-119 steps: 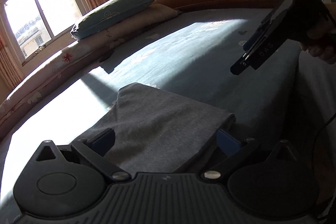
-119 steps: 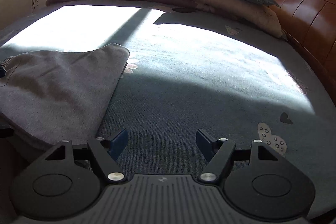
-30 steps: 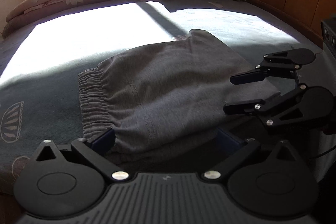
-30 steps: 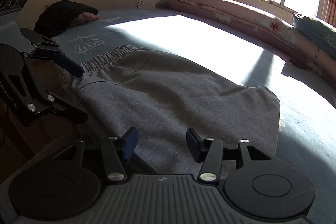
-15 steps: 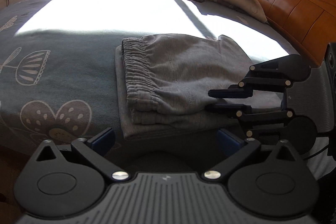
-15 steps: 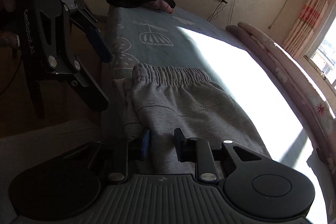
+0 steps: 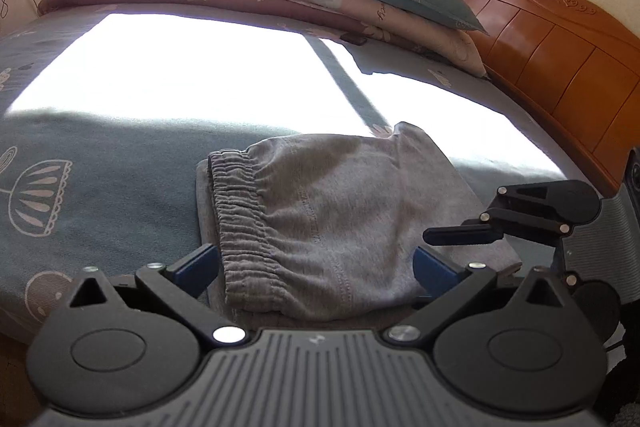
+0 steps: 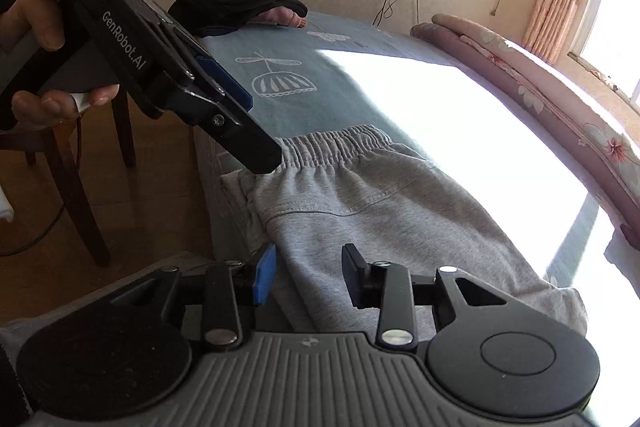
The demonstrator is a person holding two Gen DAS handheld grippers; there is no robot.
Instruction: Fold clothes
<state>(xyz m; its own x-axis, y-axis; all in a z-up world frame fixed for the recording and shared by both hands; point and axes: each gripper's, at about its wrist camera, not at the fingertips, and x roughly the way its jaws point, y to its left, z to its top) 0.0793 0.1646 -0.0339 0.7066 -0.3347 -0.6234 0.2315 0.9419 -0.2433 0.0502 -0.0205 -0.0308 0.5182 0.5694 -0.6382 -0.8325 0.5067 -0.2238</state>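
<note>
Now the folded grey cotton sweatpants [image 7: 340, 211] are lying just ahead of both tongs, long axis running left to right. The left gripper [image 7: 316, 269] is standing wide and released; the right gripper [image 8: 308, 277], nearer the plain end, has just been opening, its jaws straddling the cloth without pinching it.

Both wrist cameras are looking down at close range over the folded grey cotton shorts [image 7: 328, 211] [image 8: 384, 211], the left facing the window beyond them, the right facing the television wall, each also showing the other gripper.

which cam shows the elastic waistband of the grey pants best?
Left wrist: the waistband runs unblocked along the near-left edge of the folded grey pants, its full gathered length visible. In the right wrist view the waistband lies farther off, and the left gripper covers its left end.
</note>
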